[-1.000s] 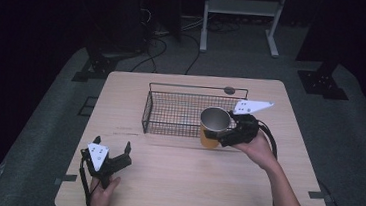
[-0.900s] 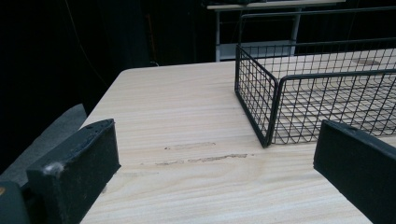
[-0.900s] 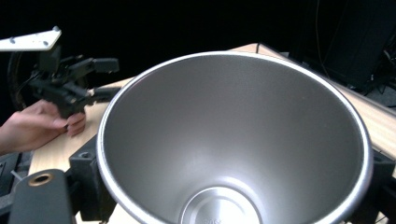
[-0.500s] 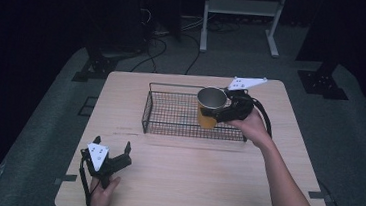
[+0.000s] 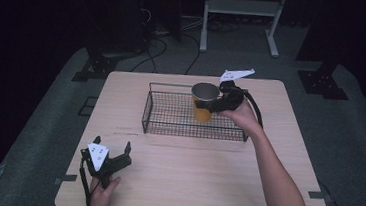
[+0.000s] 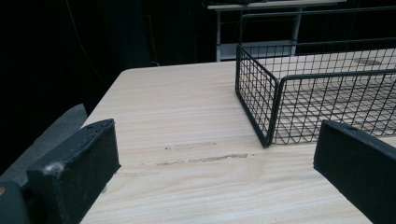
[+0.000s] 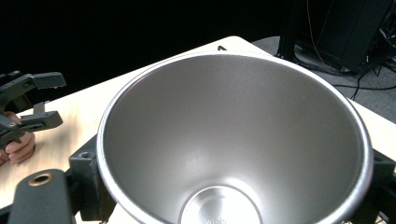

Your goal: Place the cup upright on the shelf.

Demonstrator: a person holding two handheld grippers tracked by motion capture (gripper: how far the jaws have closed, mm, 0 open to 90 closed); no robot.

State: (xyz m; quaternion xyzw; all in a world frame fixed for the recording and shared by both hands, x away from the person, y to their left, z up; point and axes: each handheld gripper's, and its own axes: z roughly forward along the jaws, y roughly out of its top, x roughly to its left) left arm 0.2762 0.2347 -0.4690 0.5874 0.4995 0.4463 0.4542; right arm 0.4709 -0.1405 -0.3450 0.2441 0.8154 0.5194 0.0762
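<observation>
The right gripper (image 5: 217,102) holds the cup (image 5: 202,102) tight over the wire basket (image 5: 168,129), not yet set down inside, while the left gripper (image 5: 111,158) rests wide open and empty on the surface (image 5: 190,174).

There is 1 wooden table (image 5: 190,174). On it stands 1 black wire basket (image 5: 170,114). There is 1 cup (image 5: 203,104), orange outside and silvery inside. There are 2 grippers: the left gripper (image 5: 111,156) and the right gripper (image 5: 212,104). 2 hands hold them, 1 each. Beyond the table stands 1 white metal frame (image 5: 239,7).
</observation>
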